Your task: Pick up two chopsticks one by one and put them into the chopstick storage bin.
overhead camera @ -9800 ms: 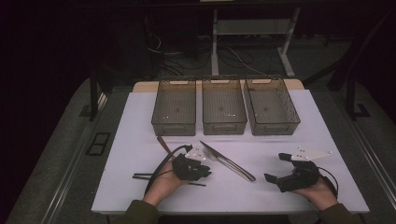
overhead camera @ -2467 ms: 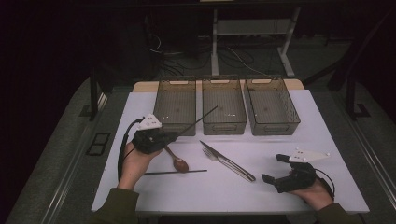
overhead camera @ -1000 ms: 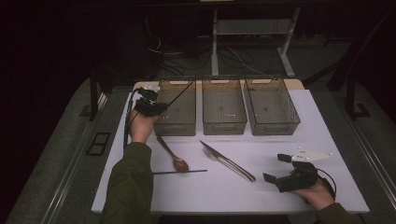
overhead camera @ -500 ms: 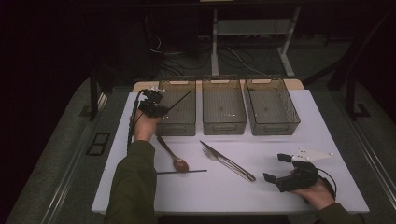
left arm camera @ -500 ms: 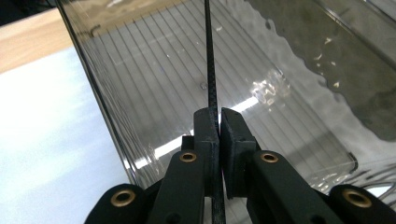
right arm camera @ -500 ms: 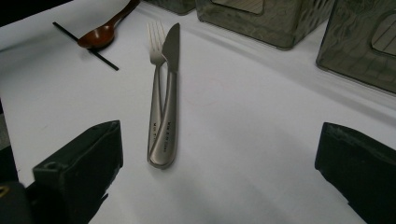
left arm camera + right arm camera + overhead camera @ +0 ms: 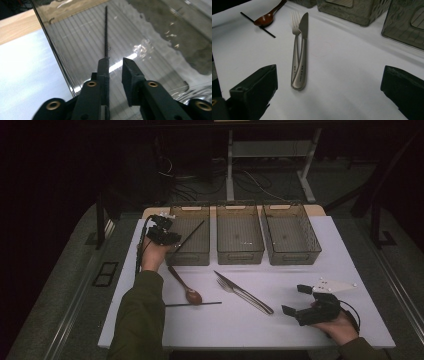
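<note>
- Black and thin, the chopstick (image 7: 106,32) I carry lies against one jaw of my left gripper (image 7: 115,65), its far end reaching out over the leftmost bin (image 7: 190,236); the jaws stand slightly apart, so it looks loosely held or just let go rather than pinched
- From above, the left gripper (image 7: 161,232) sits at that bin's near-left corner and the chopstick (image 7: 191,234) slants across the opening
- I judge the stick light, stiff and slick, with a ridged surface that gives some bite; taken near one end it will swing, so a hold closer to the middle would steady it
- A second chopstick (image 7: 193,304) lies flat on the white mat (image 7: 300,270), touching the brown spoon (image 7: 186,287); it is so low that I would have to pinch it from the sides
- My right gripper (image 7: 306,301) rests on the mat with jaws wide apart and nothing between them, facing the fork (image 7: 296,47) and knife (image 7: 302,50), which lie pressed together
</note>
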### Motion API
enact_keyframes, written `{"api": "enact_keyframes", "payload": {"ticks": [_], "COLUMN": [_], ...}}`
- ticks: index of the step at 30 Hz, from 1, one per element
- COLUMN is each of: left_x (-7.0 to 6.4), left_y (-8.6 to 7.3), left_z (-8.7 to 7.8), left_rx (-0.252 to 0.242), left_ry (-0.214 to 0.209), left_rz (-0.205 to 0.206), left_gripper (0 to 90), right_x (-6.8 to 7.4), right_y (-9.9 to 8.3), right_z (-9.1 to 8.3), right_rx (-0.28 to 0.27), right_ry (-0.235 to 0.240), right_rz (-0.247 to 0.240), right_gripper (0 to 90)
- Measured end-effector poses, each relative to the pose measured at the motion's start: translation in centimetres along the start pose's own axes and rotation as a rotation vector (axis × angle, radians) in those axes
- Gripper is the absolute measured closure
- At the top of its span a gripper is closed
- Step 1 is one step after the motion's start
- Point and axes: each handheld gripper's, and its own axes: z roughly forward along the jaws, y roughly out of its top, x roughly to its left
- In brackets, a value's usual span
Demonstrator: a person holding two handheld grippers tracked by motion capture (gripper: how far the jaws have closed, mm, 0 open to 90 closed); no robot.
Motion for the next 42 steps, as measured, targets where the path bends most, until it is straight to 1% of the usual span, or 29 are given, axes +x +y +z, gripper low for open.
{"api": "enact_keyframes", "payload": {"ticks": [2,4,6,8,10,12,13,15,16,17,18,20,22,26,29,30,32,37,42], "left_x": [-0.1,-0.3,-0.6,-0.9,-1.3,-1.8,-2.0,-2.6,-2.9,-3.1,-3.4,-3.8,-4.4,-5.5,-6.1,-6.3,-6.5,-7.1,-7.3], "left_y": [0.0,0.1,0.2,0.2,0.3,0.3,0.3,0.2,0.1,0.1,0.0,-0.3,-0.8,-1.9,-2.9,-3.2,-4.0,-5.8,-7.9], "left_z": [-0.3,-0.7,-1.1,-1.6,-2.3,-2.8,-3.1,-3.8,-4.1,-4.4,-4.8,-5.4,-5.9,-6.8,-7.2,-7.3,-7.5,-7.9,-7.9], "left_rx": [-0.014,-0.033,-0.046,-0.052,-0.068,-0.082,-0.085,-0.096,-0.103,-0.113,-0.118,-0.140,-0.153,-0.165,-0.175,-0.178,-0.185,-0.186,-0.192], "left_ry": [-0.020,-0.035,-0.062,-0.097,-0.113,-0.140,-0.151,-0.167,-0.177,-0.189,-0.200,-0.222,-0.245,-0.274,-0.292,-0.296,-0.306,-0.311,-0.327], "left_rz": [-0.001,0.013,0.022,0.044,0.057,0.067,0.080,0.102,0.100,0.114,0.114,0.127,0.131,0.164,0.172,0.176,0.181,0.196,0.198], "left_gripper": [69.0,65.9,61.3,56.8,53.5,48.8,46.6,43.8,42.6,41.7,40.6,39.0,36.6,33.5,31.8,31.7,31.7,31.8,31.7], "right_x": [0.0,0.0,0.0,0.0,0.0,0.0,0.0,0.0,0.0,0.0,0.0,0.0,0.0,0.0,0.0,0.1,0.0,0.0,0.1], "right_y": [0.0,0.0,0.0,0.0,0.0,0.0,0.0,0.0,0.0,0.0,0.0,0.0,0.0,0.0,0.0,0.0,0.0,0.0,0.0], "right_z": [0.0,0.0,0.0,0.0,0.0,-0.1,-0.1,-0.1,-0.1,-0.1,-0.1,-0.1,-0.2,-0.2,-0.2,-0.2,-0.2,-0.2,-0.2], "right_rx": [-0.001,0.001,-0.001,-0.001,-0.003,-0.004,-0.003,-0.003,-0.004,-0.004,-0.003,-0.003,-0.003,-0.004,-0.002,0.002,-0.002,-0.002,-0.002], "right_ry": [0.000,0.000,-0.001,-0.002,-0.003,-0.003,-0.004,-0.004,-0.003,-0.004,-0.005,-0.005,-0.005,-0.007,-0.006,-0.003,-0.004,-0.006,-0.006], "right_rz": [0.001,0.001,0.002,0.003,0.002,0.002,0.002,0.005,0.005,0.006,0.007,0.008,0.008,0.006,0.007,0.015,0.009,0.007,0.007], "right_gripper": [1.2,1.2,1.2,1.2,1.2,1.2,1.2,1.2,1.2,1.2,1.2,1.2,1.2,1.2,1.2,1.2,1.2,1.2,1.2]}}
